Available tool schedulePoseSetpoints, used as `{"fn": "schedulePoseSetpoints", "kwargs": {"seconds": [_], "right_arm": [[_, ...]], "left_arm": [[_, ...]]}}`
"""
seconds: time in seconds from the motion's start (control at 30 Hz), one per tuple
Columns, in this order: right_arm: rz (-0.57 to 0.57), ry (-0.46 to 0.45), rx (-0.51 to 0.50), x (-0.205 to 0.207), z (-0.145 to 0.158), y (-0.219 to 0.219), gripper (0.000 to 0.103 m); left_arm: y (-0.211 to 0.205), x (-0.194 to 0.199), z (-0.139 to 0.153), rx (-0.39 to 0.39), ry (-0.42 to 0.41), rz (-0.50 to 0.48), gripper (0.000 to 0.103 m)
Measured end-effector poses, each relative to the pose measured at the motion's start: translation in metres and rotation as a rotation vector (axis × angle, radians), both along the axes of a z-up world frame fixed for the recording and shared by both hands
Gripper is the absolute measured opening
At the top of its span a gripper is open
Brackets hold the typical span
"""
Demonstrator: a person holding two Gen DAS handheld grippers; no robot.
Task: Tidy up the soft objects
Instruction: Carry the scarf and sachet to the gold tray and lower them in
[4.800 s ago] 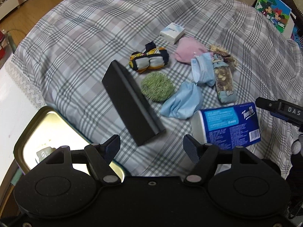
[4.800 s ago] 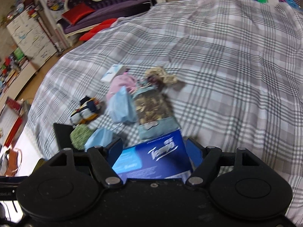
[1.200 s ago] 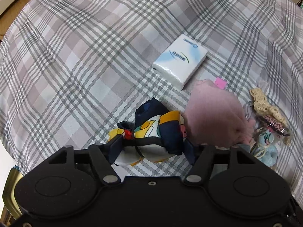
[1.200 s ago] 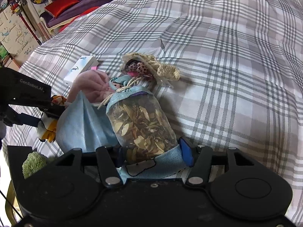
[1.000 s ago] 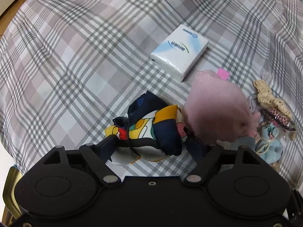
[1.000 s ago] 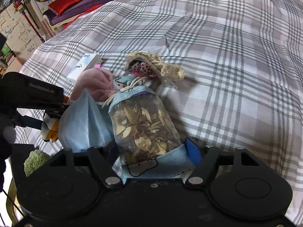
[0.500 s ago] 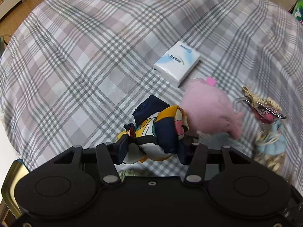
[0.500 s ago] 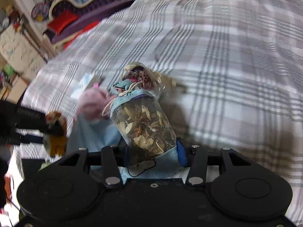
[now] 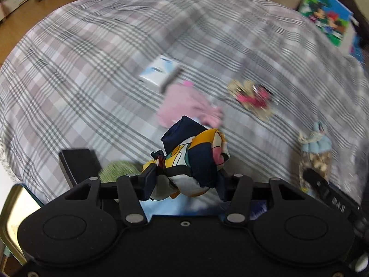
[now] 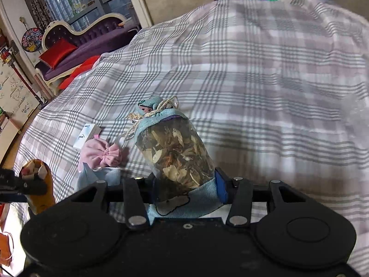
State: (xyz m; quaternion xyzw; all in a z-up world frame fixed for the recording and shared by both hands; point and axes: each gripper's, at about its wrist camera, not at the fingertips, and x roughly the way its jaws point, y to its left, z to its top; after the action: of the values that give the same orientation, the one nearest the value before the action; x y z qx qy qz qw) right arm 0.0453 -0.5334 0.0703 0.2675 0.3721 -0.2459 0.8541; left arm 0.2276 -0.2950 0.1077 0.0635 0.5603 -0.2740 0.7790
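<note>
1. Left gripper (image 9: 183, 184) has clamped onto the knotted scarf (image 9: 193, 157) and lifted it off the bed (image 9: 92, 46).
2. Right gripper (image 10: 184, 190) now pinches the herb pouch (image 10: 177, 152), likewise raised.
3. At ten o'clock, pink cloth (image 10: 99, 153) awaits sorting.

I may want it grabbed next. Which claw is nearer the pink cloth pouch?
Left. The left claw, holding the colourful scarf, is just beside the pink pouch; the right claw, gripping the herb sachet, sits further off.

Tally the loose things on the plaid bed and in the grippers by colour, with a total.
Pink: 1, pink cloth
Green: 1, green ball
White: 1, tissue pack
Multicoloured: 2, knotted scarf, hair-tie bundle
Light blue: 1, dried-leaf pouch
Black: 1, black box
Total: 7
</note>
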Motion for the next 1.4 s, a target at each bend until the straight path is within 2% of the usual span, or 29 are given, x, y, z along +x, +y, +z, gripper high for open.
{"fn": "schedulePoseSetpoints", "kwargs": {"seconds": [0.13,0.33,0.73,0.87,1.07,1.23,1.4], "right_arm": [[-0.001,0.023,-0.032,-0.033,0.014,0.007,0.047],[0.037,0.052,-0.025,-0.082,0.016,0.024,0.047],[0.188,0.024,0.024,-0.127,0.022,0.072,0.047],[0.271,0.014,0.063,-0.132,0.024,0.094,0.047],[0.387,0.012,0.048,-0.13,0.031,0.139,0.047],[0.496,0.021,0.058,-0.119,0.035,0.182,0.047],[0.59,0.058,0.046,-0.096,0.034,0.224,0.047]], "left_arm": [[0.001,-0.035,0.009,-0.026,0.013,-0.063,0.05],[0.005,-0.089,0.015,-0.036,0.024,-0.131,0.05],[0.049,-0.175,0.014,-0.032,0.056,-0.158,0.05],[0.072,-0.19,0.009,-0.02,0.076,-0.137,0.05],[0.115,-0.199,0.004,-0.016,0.071,-0.077,0.05],[0.155,-0.189,-0.007,0.003,0.074,0.013,0.05],[0.201,-0.16,-0.021,0.037,0.075,0.142,0.05]]}}
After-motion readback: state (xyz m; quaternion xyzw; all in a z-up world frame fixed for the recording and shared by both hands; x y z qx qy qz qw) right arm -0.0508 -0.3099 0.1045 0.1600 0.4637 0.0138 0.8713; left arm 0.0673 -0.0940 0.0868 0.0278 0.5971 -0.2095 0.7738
